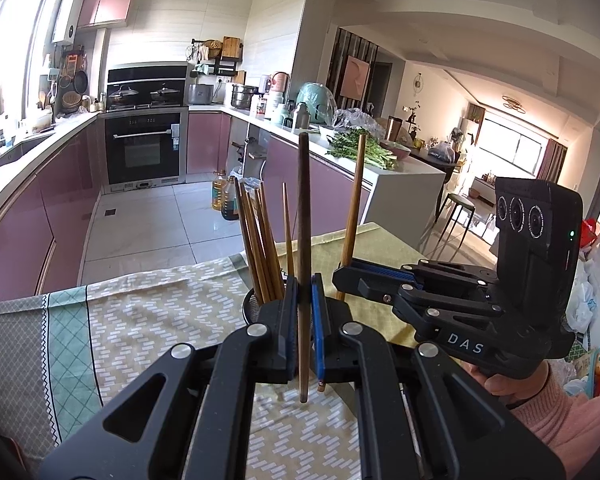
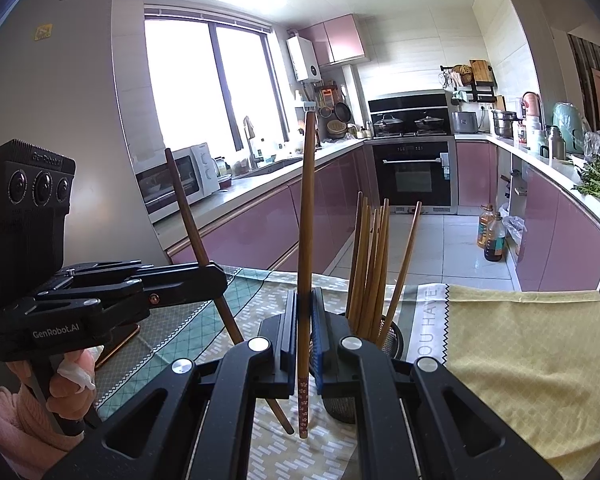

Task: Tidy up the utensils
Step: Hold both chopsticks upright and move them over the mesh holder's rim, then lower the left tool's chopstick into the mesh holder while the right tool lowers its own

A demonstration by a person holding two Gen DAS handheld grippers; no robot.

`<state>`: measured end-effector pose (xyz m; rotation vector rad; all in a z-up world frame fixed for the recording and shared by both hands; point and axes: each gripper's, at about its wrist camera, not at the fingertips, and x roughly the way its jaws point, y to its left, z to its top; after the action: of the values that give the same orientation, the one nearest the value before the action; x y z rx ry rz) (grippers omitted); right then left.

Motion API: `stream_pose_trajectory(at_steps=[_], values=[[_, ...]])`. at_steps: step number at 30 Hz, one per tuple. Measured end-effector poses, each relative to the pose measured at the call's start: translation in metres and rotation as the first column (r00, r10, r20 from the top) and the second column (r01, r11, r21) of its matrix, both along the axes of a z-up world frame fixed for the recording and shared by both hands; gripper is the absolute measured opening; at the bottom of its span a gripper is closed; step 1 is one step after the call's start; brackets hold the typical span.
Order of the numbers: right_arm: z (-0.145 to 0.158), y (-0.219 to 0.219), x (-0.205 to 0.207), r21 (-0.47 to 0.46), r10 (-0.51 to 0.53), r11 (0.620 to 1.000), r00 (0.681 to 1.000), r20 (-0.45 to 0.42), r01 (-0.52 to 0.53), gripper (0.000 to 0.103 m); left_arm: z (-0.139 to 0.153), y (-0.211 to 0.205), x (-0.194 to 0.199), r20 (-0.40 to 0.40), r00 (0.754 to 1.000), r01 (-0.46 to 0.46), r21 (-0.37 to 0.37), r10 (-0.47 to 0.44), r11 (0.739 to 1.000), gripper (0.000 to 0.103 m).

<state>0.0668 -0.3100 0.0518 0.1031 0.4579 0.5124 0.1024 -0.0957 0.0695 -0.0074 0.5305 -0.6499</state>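
My left gripper [image 1: 305,320] is shut on a dark brown chopstick [image 1: 303,216], held upright above the table. It also shows in the right wrist view [image 2: 216,276] at the left, with its chopstick [image 2: 188,216] tilted. My right gripper [image 2: 304,332] is shut on a lighter wooden chopstick [image 2: 307,216] with a patterned red end, upright. The right gripper also shows in the left wrist view [image 1: 340,280], with its chopstick [image 1: 354,208]. A metal mesh holder [image 2: 392,340] with several wooden chopsticks [image 2: 370,264] stands between the grippers; it also shows in the left wrist view [image 1: 252,304].
The table carries a green and white patterned cloth [image 1: 140,320] and a yellow cloth [image 2: 520,360]. Behind are pink kitchen cabinets [image 2: 292,216], an oven [image 2: 414,172] and oil bottles [image 2: 492,236] on the floor.
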Motion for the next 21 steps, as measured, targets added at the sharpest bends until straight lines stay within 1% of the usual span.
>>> stream_pose_trajectory(at_steps=[21], values=[[0.007, -0.001, 0.002, 0.007, 0.002, 1.000, 1.000, 0.016, -0.002, 0.006, 0.010, -0.002, -0.001, 0.031, 1.000, 0.002, -0.006, -0.002, 1.000, 0.007]])
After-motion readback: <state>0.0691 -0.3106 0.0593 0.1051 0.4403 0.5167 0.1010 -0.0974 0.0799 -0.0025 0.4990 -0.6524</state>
